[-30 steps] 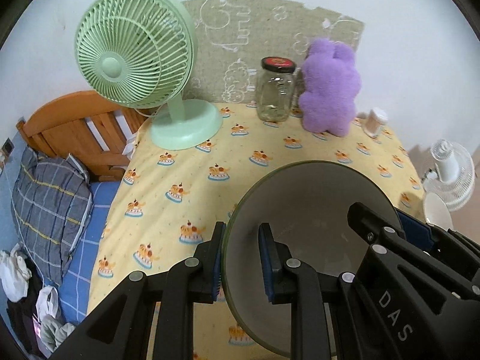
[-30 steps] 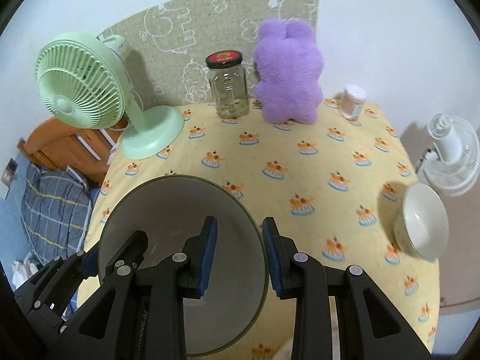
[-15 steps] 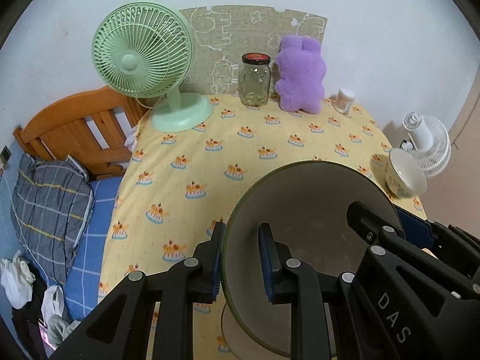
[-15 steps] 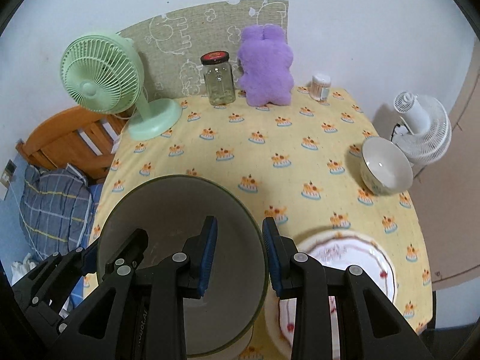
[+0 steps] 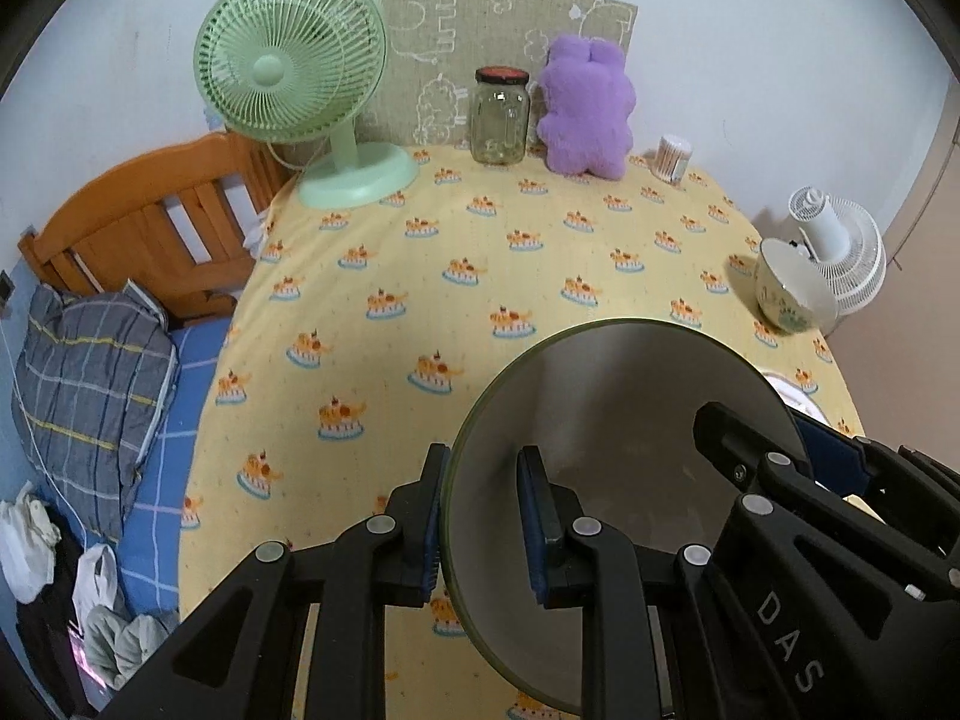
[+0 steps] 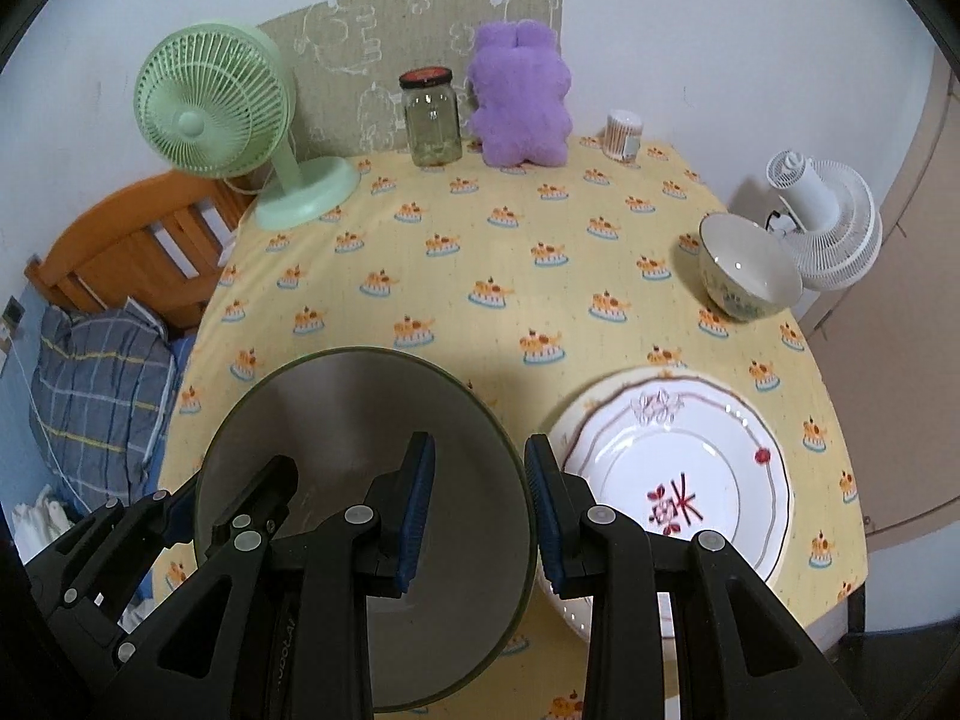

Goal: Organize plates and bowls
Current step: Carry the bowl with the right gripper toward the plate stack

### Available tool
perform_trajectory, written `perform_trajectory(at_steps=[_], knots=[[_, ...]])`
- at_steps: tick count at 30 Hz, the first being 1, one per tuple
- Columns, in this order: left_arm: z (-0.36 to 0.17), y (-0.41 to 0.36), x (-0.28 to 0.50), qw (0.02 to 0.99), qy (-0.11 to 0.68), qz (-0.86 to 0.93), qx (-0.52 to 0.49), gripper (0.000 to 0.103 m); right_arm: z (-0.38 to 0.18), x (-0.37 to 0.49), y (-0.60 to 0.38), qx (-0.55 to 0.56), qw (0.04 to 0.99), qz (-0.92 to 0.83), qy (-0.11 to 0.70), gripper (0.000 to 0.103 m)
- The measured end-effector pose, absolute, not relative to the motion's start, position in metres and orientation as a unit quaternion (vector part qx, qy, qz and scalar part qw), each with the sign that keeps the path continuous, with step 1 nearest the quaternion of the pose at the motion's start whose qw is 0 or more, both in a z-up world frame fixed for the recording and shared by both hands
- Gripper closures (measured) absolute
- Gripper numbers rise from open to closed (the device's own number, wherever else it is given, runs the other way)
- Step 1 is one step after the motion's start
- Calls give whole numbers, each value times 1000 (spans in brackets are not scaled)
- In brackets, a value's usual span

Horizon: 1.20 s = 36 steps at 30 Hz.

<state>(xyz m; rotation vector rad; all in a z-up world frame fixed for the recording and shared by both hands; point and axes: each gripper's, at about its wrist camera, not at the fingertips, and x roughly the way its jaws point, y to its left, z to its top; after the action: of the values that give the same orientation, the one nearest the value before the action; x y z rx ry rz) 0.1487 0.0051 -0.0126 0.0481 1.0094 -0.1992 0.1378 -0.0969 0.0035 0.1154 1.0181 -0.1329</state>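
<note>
Clearly gripped from both sides: round matte grey plate (image 5: 612, 408) with a dark green rim, held in the air above the near part of the table. Left gripper (image 5: 485, 468) closed down on its left rim, one blue pad outside and one inside the dish. Right gripper (image 6: 480, 450) pinching the opposite rim the same way, narrowly parted around the edge.

Probably risky in three ways:
- With any slackening or uneven pull between the two grips, likely to tilt the grey plate and drop it, thin rim and small pads giving little hold.
- Close on the right, lying flat on the cloth, a white plate with a brown rim line and red flower print (image 6: 678, 480). Easy to clip or chip by lowering the grey plate edge-first onto it.
- Farther right, near the table's edge, a pale ceramic bowl with green leaf pattern (image 6: 750, 276). Liable to be knocked off by a wide swing.

Underneath, a yellow tablecloth printed with small orange cakes (image 5: 480, 228), soft and possibly apt to slide. Along the back:
- a mint-green desk fan (image 5: 288, 66)
- a clear glass jar with a red lid (image 5: 501, 114)
- a purple plush toy (image 5: 585, 108)
- a small tub of cotton swabs (image 5: 675, 159)

Behind them, a beige patterned mat against a white wall. Off to the left, an orange wooden headboard (image 5: 138, 222), a grey checked pillow (image 5: 90, 372) and blue bedding. To the right, lower down, a small white fan (image 5: 840, 252).
</note>
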Motion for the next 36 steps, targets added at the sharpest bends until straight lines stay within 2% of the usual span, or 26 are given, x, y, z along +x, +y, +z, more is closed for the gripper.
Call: perform_trajectory(at_steps=[36], knots=[[-78, 8, 166, 824, 560, -81, 23, 85, -60, 158, -91, 47, 833, -52, 548, 68]])
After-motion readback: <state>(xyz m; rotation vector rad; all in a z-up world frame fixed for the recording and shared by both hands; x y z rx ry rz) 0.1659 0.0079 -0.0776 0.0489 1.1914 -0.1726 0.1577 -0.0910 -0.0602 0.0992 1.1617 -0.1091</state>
